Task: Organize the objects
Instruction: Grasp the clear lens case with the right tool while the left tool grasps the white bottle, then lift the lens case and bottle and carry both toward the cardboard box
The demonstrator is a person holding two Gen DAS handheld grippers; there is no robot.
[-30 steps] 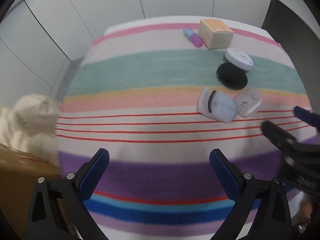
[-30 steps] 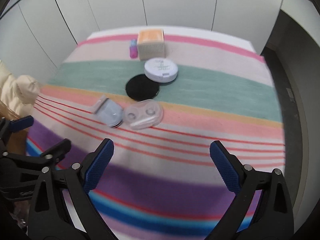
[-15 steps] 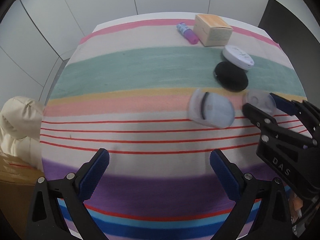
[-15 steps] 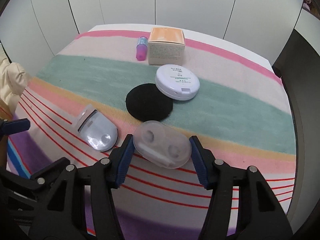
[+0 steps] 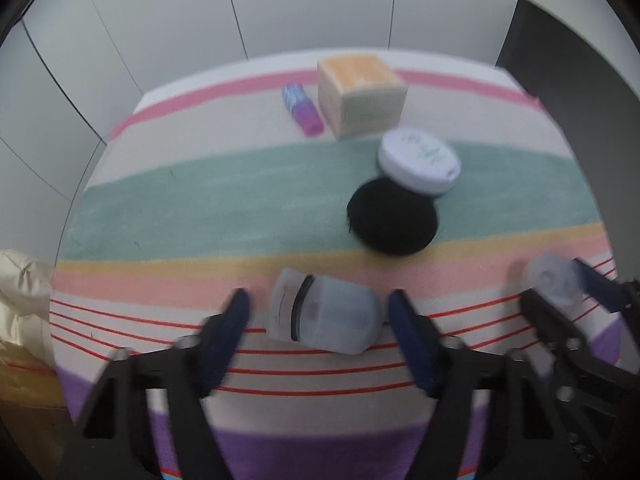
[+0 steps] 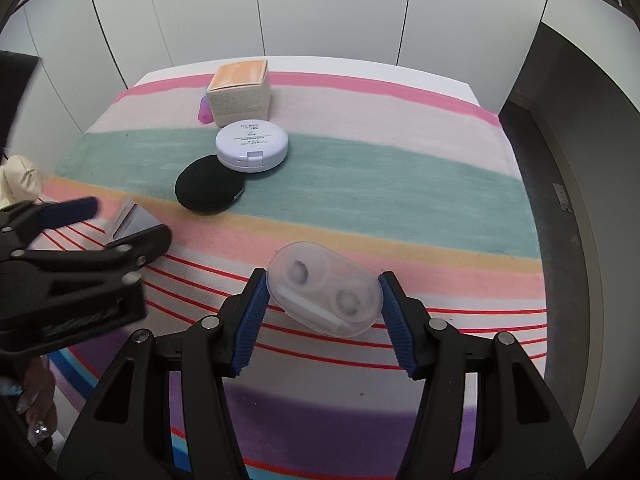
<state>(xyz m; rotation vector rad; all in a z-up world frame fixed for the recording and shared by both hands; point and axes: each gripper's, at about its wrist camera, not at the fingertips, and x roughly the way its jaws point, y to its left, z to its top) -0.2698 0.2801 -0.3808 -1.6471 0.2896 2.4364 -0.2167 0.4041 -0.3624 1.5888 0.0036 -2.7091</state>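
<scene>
Now the right gripper (image 6: 322, 312) clamps the clear lens case (image 6: 324, 290) by its ends, so lift level, while the left gripper (image 5: 320, 320) – jaws open around the eyelash curler case (image 5: 324, 314) – needs centring before closing.

Both grippers: matte blk plastic frames w/ silver screws at pivots. Right gripper (image 6: 320, 316): fingers (image 6: 250, 320) lined w/ ribbed blue pads. Left gripper (image 5: 316, 340): dk blue pads, blurred. Person's hand (image 6: 36, 412): bare skin, long glittery nails.
</scene>
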